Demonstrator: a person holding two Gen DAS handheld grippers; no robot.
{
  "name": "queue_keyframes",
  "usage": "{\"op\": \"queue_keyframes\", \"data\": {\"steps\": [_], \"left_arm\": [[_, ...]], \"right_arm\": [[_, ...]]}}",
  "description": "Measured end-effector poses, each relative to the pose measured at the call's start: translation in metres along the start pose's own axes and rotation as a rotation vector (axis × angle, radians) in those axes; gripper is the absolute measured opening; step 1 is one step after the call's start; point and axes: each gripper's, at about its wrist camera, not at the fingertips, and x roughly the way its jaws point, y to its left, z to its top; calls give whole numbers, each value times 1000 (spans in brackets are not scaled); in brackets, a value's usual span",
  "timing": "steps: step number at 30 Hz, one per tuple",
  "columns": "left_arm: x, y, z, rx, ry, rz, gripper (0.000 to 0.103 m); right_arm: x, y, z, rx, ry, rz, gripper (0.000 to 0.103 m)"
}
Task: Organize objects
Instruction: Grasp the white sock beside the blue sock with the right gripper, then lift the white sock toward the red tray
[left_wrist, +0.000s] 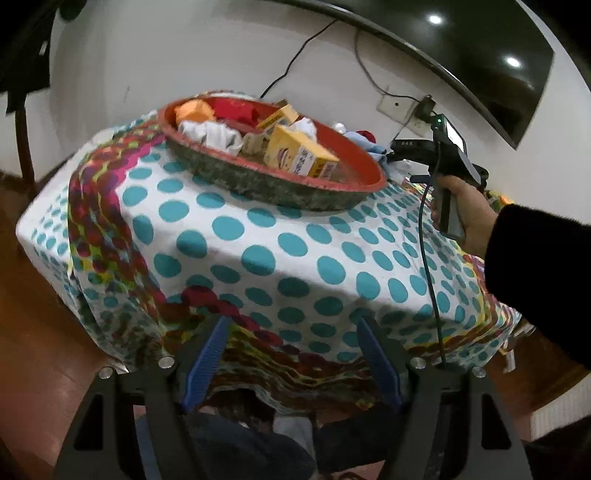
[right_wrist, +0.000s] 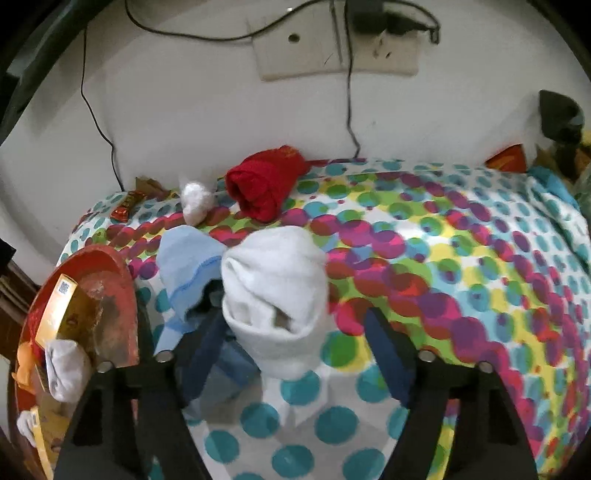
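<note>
A round red basket (left_wrist: 364, 171) sits on the dotted tablecloth, filled with yellow boxes (left_wrist: 295, 153), rolled white socks (left_wrist: 218, 134), an orange cloth and a red cloth. My left gripper (left_wrist: 295, 332) is open and empty, below the table's near edge. My right gripper (right_wrist: 291, 321) is open, its jaws on either side of a rolled white sock (right_wrist: 275, 295) on the table. A light blue sock (right_wrist: 188, 269) lies just left of it. A rolled red sock (right_wrist: 264, 188) and a small white ball (right_wrist: 195, 203) lie farther back. The basket's edge shows in the right wrist view (right_wrist: 122, 291).
The wall with a socket plate (right_wrist: 332, 48) and hanging cables stands right behind the table. A candy wrapper (right_wrist: 125, 208) lies at the back left. A dark TV screen (left_wrist: 480, 55) hangs above. Wooden floor lies left of the table.
</note>
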Motion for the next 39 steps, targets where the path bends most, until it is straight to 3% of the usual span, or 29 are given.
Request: {"op": "queue_keyframes", "data": {"steps": [1, 3, 8, 15, 22, 39], "left_arm": [[1, 1, 0, -5, 10, -3, 74], [2, 1, -1, 2, 12, 2, 74], [0, -2, -3, 20, 2, 9, 74], [-1, -14, -9, 65, 0, 20, 74], [-7, -27, -13, 116, -32, 45, 74], [-9, -42, -21, 184, -50, 91, 74]], "right_arm": [[4, 2, 1, -8, 5, -16, 63], [12, 3, 2, -3, 24, -20, 34], [13, 2, 2, 1, 27, -44, 26], [-26, -11, 7, -45, -20, -155, 25], [-77, -15, 17, -68, -79, -197, 26], [-152, 39, 31, -188, -181, -160, 26]]}}
